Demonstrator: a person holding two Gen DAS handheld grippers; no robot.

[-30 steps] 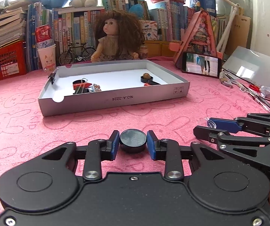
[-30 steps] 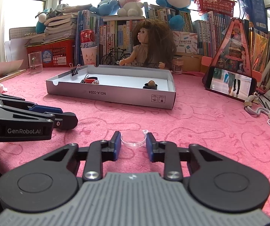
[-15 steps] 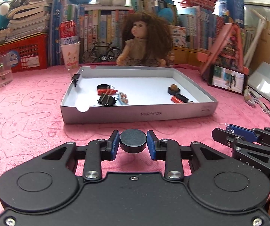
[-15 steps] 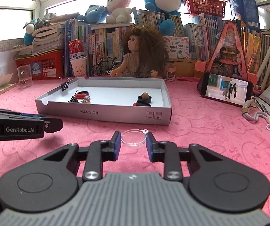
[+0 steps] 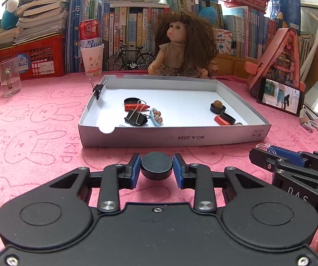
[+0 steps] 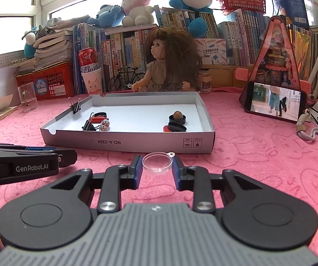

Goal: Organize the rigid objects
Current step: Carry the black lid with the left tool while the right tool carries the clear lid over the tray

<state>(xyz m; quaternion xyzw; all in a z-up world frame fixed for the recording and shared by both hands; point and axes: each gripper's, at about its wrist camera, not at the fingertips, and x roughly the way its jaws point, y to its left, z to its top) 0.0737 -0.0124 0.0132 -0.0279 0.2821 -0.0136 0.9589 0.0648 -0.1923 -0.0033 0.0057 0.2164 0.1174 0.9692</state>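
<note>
Left gripper (image 5: 157, 168): clenched on a black round cap (image 5: 157, 165), carried clear of the pink surface (image 5: 36, 137).
Right gripper (image 6: 156, 165): clenched on a clear round lid (image 6: 157, 162), its small tab turned toward the right finger.
Key relation: the white tray (image 5: 174, 135) is seen straight ahead of both sets of fingers, its long side lying across the line of approach; the left gripper is judged slightly nearer.
In the way: the tray's near wall, which is to be cleared before either piece is lowered.
Tray contents: binder clip (image 5: 136, 118), red pieces and black caps, with bare floor left in the middle.
Surroundings: doll (image 5: 182, 46) and phone (image 5: 279, 95) stand beyond the tray.
</note>
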